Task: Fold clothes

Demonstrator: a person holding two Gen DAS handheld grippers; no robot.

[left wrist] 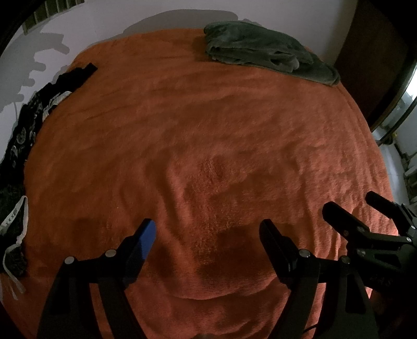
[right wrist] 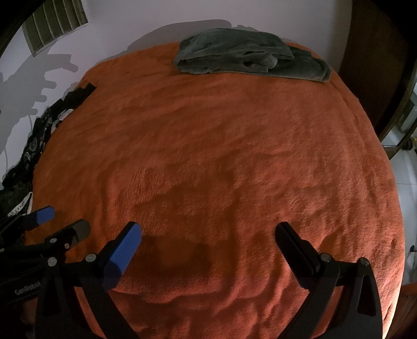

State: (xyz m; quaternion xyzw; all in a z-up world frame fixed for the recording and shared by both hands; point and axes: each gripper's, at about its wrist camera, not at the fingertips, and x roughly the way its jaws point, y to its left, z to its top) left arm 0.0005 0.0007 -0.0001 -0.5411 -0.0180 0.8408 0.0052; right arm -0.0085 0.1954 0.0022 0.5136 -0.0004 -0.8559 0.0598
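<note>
Plainly, both grippers, left (left wrist: 206,234) and right (right wrist: 208,234), gape over orange blanket (left wrist: 208,130); empty jaws.

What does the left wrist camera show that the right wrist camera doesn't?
Only the left wrist view shows the right gripper from outside, at the right edge, and more of the white waistband on the dark clothes. Only the right wrist view shows the left gripper from outside, at the left edge, and a fuller wall vent. Both show the orange blanket, the folded green blanket at the far edge, the dark clothes on the left, and open, empty jaws.
</note>
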